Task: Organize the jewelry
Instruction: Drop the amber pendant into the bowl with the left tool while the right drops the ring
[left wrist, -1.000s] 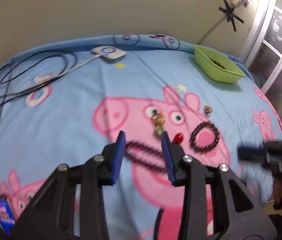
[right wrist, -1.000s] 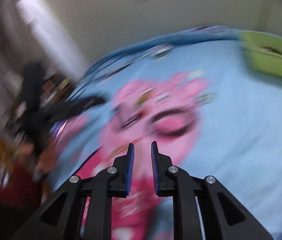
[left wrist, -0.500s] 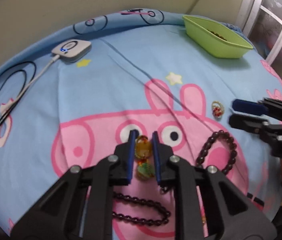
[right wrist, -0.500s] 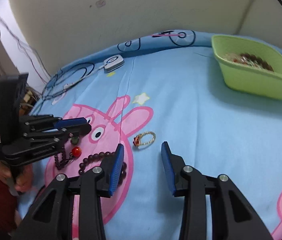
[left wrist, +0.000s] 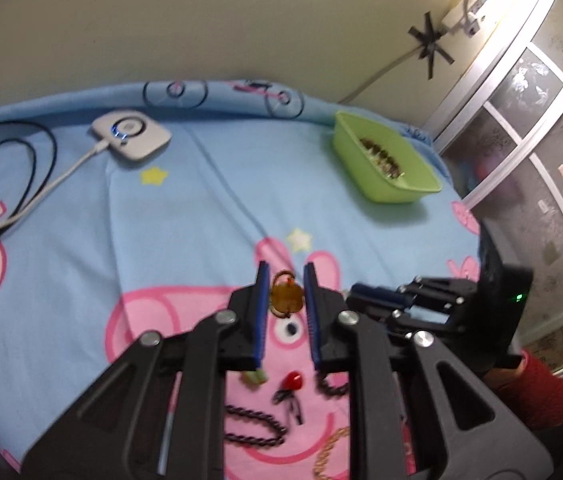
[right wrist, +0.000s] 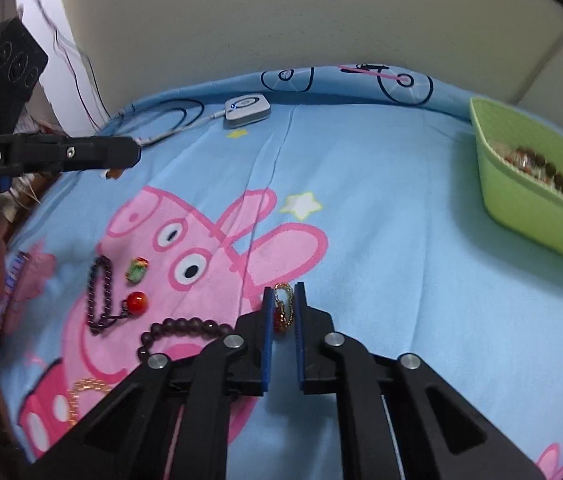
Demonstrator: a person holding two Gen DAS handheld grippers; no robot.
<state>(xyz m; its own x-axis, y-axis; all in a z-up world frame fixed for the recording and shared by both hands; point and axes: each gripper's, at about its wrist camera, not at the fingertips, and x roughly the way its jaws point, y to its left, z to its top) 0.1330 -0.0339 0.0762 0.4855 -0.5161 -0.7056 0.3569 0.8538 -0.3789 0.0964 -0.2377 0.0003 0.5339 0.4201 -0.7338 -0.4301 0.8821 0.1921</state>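
Two pieces are in hand, so both should go level and slow to the green tray by the wall, and open only above it. Left gripper is nearly closed on an amber pendant, clear of the sheet. Right gripper, its jaws just closed, pinches a gold ring low over the sheet.

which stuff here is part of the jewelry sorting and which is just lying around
Part of the job:
- amber pendant, pinched in the left gripper
- gold ring, pinched in the right gripper
- green bin with beads in it
- red bead
- green bead
- dark bracelet
- gold chain

Just lying about:
- white charger puck
- black cables
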